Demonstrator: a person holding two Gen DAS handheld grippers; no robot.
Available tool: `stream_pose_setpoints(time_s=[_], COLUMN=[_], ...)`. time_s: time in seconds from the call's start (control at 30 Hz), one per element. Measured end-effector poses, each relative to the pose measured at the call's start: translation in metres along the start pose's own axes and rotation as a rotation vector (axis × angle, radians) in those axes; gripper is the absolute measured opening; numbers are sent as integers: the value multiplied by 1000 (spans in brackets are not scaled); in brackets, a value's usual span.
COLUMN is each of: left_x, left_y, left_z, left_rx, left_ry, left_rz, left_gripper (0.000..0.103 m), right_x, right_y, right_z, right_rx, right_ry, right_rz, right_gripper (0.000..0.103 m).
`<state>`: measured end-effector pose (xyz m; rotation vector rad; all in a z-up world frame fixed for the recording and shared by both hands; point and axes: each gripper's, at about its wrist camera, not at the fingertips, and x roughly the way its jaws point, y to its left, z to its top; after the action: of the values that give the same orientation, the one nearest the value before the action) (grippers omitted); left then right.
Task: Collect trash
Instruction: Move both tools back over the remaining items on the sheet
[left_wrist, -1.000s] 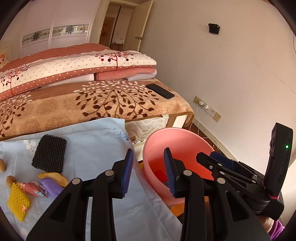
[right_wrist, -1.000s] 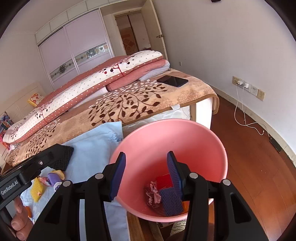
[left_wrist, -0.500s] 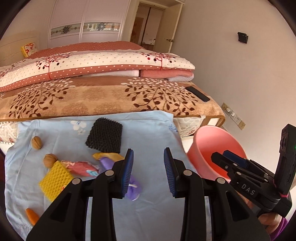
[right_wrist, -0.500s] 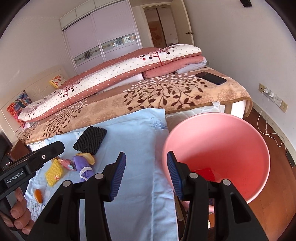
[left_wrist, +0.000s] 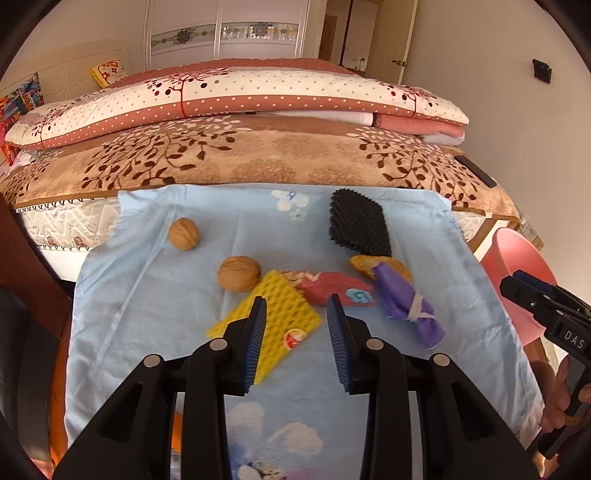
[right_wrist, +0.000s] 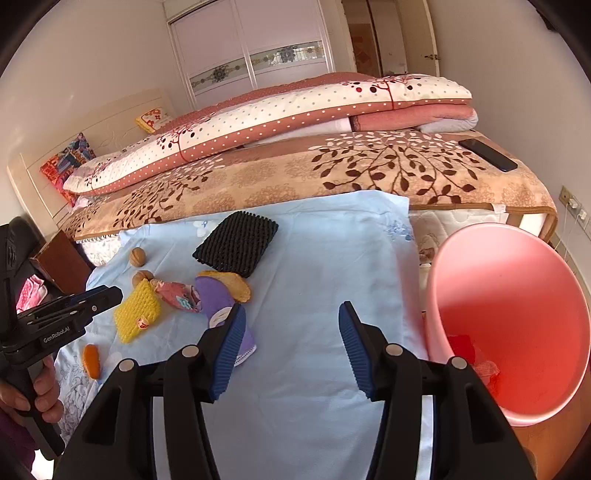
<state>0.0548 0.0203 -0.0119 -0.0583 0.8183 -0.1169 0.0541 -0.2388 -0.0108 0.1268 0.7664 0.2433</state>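
Both views have swung from the pink plastic bin (right_wrist: 517, 321) to the cloth; the left gripper (left_wrist: 297, 317), spread and empty, hovers over the light, squashy yellow foam net sleeve (left_wrist: 273, 314), best pinched at its 6 o'clock edge, while the right gripper (right_wrist: 291, 328), jaws just widened, holds nothing.

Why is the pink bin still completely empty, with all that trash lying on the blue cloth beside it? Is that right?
Not quite. The pink bin is not empty: the right wrist view shows red scraps at its bottom. The rest holds: trash such as the yellow foam net lies on the blue cloth beside it.
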Motion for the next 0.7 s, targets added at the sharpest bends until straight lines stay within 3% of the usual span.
stream_pose_setpoints(time_s=[0.23,0.33,0.57,0.7], left_x=[20,27,48,50], left_y=[30,35,42,44], left_z=[-6,-8,-13,-15], left_rx=[-41,-43,-42,-56], left_ry=[66,82,142,135], left_rz=[10,10,6,-8], left_gripper=[35,45,46,46], right_x=[25,35,58,72], right_y=[26,34,42,45], right_z=[1,1,4,4], right_rx=[-61,-79,-96,-103], right_ry=[60,84,129,156], right_rz=[34,39,44,41], right_gripper=[57,58,60,61])
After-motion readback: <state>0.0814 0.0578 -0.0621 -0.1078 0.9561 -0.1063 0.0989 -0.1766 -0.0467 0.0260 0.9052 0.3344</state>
